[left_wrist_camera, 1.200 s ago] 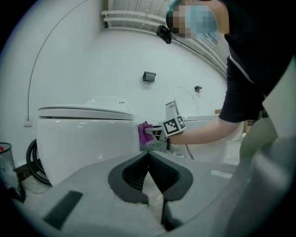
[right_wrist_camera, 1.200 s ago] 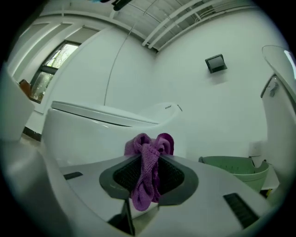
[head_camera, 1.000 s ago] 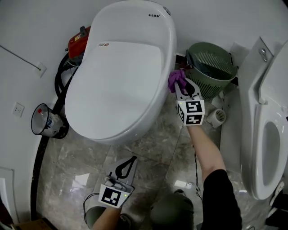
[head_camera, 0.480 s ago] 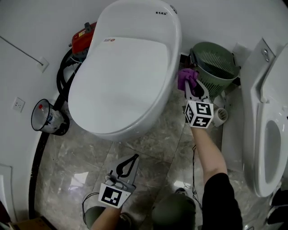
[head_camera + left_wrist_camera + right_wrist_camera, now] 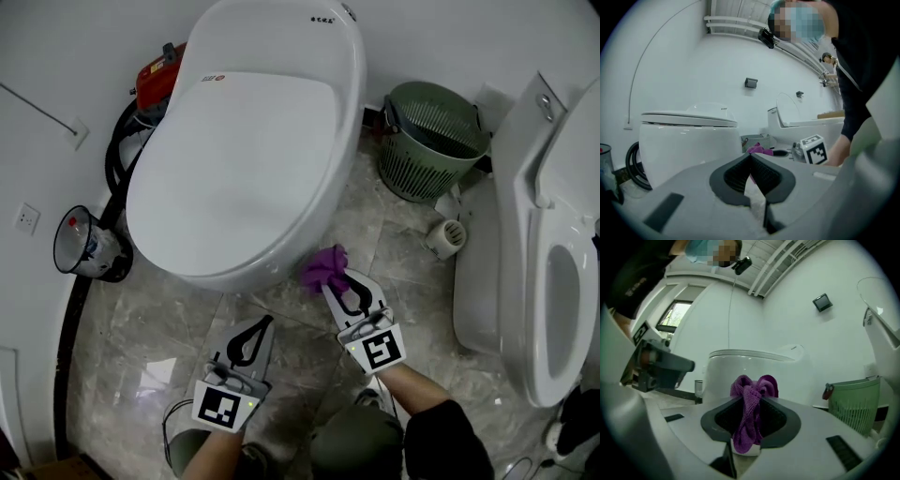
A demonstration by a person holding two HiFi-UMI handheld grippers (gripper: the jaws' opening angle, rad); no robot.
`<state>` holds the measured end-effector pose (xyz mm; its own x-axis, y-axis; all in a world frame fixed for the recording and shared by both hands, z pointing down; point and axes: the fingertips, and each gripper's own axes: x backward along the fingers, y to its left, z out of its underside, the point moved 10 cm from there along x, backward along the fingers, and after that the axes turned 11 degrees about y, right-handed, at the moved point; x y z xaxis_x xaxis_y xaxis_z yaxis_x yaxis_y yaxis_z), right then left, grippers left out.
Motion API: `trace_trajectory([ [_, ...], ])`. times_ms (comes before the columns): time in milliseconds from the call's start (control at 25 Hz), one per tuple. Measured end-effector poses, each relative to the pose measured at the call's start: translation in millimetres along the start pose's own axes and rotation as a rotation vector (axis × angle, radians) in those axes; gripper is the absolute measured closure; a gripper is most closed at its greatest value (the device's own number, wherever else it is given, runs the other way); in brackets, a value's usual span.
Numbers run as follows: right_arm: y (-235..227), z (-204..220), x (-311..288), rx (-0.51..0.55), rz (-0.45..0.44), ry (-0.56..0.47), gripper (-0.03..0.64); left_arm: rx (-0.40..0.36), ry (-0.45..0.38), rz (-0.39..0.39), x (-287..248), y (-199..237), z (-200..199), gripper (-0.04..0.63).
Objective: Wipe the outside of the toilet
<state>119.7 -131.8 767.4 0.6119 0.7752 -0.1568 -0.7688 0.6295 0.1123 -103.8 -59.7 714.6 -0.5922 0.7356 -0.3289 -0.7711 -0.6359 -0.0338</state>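
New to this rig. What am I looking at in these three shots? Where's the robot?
There is no robot here. A person holds a hand-held gripper in each hand, and each one carries its own camera. The steep downward picture comes from a camera on the person's head. The other two pictures look along each gripper's jaws.

The right hand-held gripper is shut on a purple cloth, close to the lower front of the white toilet, whose lid is down. I cannot tell whether the cloth touches it. The left hand-held gripper is shut with nothing in it, over the marble floor.

A green basket and a second toilet stand to the right.
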Motion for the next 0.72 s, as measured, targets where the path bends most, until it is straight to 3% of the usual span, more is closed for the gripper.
trace_trajectory([
  [120, 35, 17, -10, 0.006, -0.085, 0.059, 0.514, 0.004, -0.005, -0.008, -3, -1, -1, 0.589],
  [240, 48, 27, -25, -0.032, -0.095, 0.066, 0.514, 0.008, -0.016, -0.015, -4, -2, -3, 0.589],
  [560, 17, 31, -35, -0.049, -0.012, 0.044, 0.514, 0.007, 0.006, -0.037, -4, -1, 1, 0.589],
  [720, -18, 35, -35, -0.054, 0.071, 0.065, 0.514, 0.001, 0.023, -0.024, -8, -6, 3, 0.589],
])
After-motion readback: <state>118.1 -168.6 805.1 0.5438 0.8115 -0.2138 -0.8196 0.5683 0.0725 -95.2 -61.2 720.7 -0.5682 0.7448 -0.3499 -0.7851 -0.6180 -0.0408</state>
